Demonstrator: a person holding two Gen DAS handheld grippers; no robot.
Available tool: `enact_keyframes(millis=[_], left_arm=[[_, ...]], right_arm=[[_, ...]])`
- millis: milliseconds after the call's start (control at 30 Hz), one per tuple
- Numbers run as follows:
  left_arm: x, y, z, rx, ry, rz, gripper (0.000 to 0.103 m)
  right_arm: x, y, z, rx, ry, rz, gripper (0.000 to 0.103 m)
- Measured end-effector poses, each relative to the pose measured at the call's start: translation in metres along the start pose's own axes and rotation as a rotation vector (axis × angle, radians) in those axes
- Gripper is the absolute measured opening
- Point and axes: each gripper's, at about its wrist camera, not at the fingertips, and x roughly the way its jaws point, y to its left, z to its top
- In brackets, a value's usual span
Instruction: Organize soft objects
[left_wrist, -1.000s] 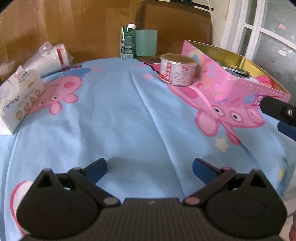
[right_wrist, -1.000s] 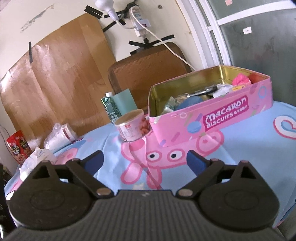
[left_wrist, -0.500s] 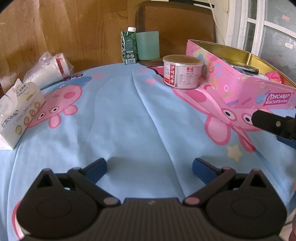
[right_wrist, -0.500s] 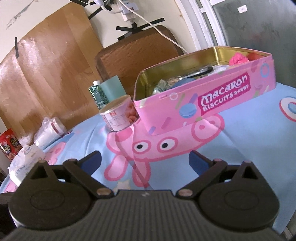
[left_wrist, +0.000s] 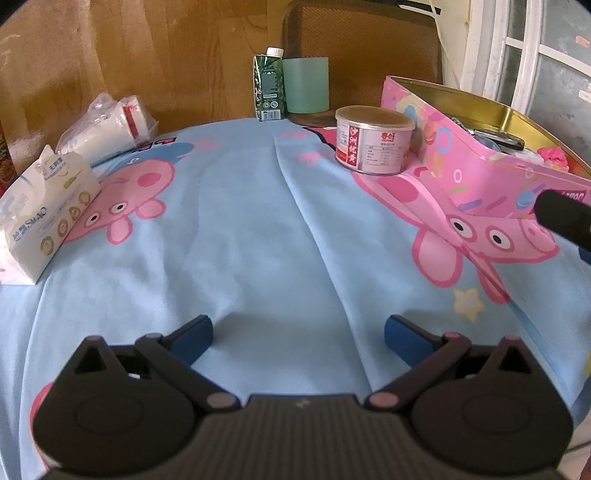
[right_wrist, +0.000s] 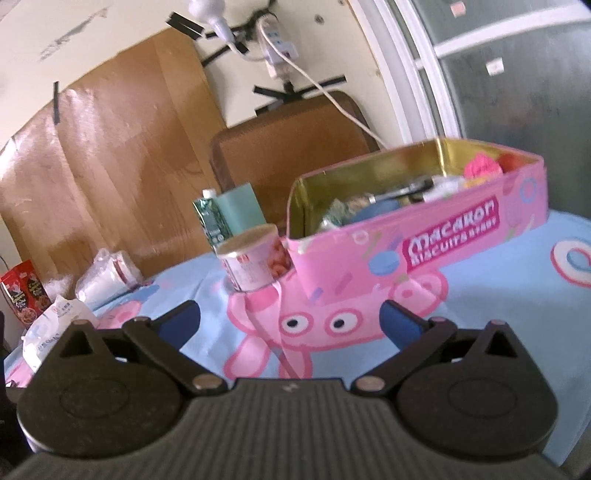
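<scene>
A white tissue pack (left_wrist: 40, 218) lies at the table's left edge, with a clear bag of white cups (left_wrist: 107, 127) behind it; both also show in the right wrist view, the pack (right_wrist: 55, 326) and the bag (right_wrist: 107, 275). An open pink Macaron biscuit tin (right_wrist: 424, 247) holds several items, among them a pink soft thing (right_wrist: 482, 168); the tin also shows in the left wrist view (left_wrist: 472, 173). My left gripper (left_wrist: 297, 338) is open and empty over the blue cloth. My right gripper (right_wrist: 290, 325) is open and empty, facing the tin; part of it shows at the left view's right edge (left_wrist: 563, 219).
A round can (left_wrist: 373, 144) stands beside the tin's left end. A green carton (left_wrist: 269, 88) and a teal cup (left_wrist: 306, 85) stand at the table's back. A brown chair back (right_wrist: 291, 144) is behind them. A red snack bag (right_wrist: 24, 295) stands far left.
The right gripper has tilted up and pulled back a little from the tin. The left gripper has shifted slightly; the scene sits a bit lower in its view. Both stay open.
</scene>
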Motion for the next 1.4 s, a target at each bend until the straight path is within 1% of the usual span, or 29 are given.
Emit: enact_keyframes(millis=[100, 200, 567, 1400], left_arm=[[-0.003, 0.0, -0.001, 0.01, -0.01, 0.009, 0.103], [-0.007, -0.001, -0.002, 0.018, -0.017, 0.006, 0.103], [-0.02, -0.012, -0.006, 0.043, -0.042, 0.007, 0.103], [-0.043, -0.021, -0.014, 0.1, -0.087, -0.008, 0.103]], right_arm=[[-0.006, 0.003, 0.001, -0.025, -0.036, -0.007, 0.103], [-0.009, 0.004, 0.001, -0.037, -0.053, -0.009, 0.103], [-0.019, 0.0, 0.004, -0.024, -0.076, -0.011, 0.103], [-0.037, 0.002, 0.006, -0.012, -0.118, -0.016, 0.103]])
